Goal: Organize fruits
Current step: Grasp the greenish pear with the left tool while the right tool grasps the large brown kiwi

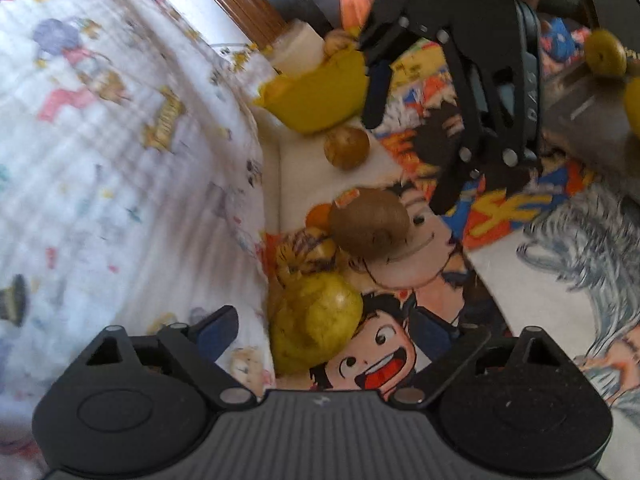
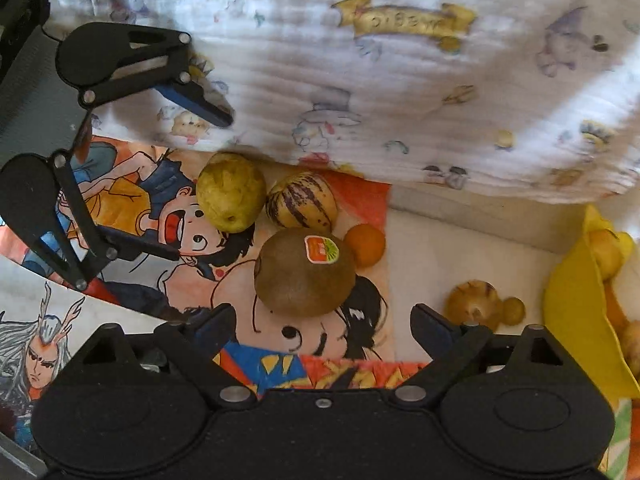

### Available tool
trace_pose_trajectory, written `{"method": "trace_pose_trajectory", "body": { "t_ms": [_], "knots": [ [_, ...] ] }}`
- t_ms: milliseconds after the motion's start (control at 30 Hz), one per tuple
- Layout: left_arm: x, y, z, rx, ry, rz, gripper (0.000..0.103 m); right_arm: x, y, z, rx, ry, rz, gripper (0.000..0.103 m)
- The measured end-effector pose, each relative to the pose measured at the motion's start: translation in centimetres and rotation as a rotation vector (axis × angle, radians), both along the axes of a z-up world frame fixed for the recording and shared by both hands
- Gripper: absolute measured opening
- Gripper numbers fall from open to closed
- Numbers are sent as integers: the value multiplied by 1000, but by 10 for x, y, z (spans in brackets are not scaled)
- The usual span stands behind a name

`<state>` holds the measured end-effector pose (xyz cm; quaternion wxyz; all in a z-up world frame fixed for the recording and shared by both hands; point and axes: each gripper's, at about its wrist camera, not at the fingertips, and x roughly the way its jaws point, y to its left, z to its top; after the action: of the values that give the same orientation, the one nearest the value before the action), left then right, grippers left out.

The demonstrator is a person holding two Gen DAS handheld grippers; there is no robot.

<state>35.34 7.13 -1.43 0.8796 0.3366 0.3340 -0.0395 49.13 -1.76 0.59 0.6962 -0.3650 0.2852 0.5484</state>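
Fruit was gathered loosely on a cartoon-printed cloth, with both grippers held empty above it.

A white patterned blanket [image 2: 400, 80] was draped behind the cartoon cloth [image 2: 280, 344], and a yellow bag [image 2: 576, 320] holding more fruit stood at the right edge. The right gripper [image 2: 320, 320] was spread apart over the brown kiwi [image 2: 305, 272]; the left gripper [image 1: 324, 336] was likewise spread, just before the green pear [image 1: 316, 324]. A striped melon [image 2: 301, 200] and a small orange [image 2: 365, 245] were touching the kiwi. It was judged that a careless closing could knock the round neighbours rolling, since they were crowded together on soft cloth.
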Motion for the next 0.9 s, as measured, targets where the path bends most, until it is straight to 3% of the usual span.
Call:
{"method": "trace_pose_trajectory", "body": {
  "t_ms": [300,667,767,900],
  "knots": [
    [15,2,-8,0,12,10,87,7,19,-19,7,24,7,85],
    [26,3,-11,-6,22,10,70,22,22,-24,24,101,0,76],
    [28,5,-13,15,19,34,60,23,23,-25,40,135,-11,71],
    [30,2,-15,31,11,45,59,23,26,-27,52,148,-24,68]
  ]
}}
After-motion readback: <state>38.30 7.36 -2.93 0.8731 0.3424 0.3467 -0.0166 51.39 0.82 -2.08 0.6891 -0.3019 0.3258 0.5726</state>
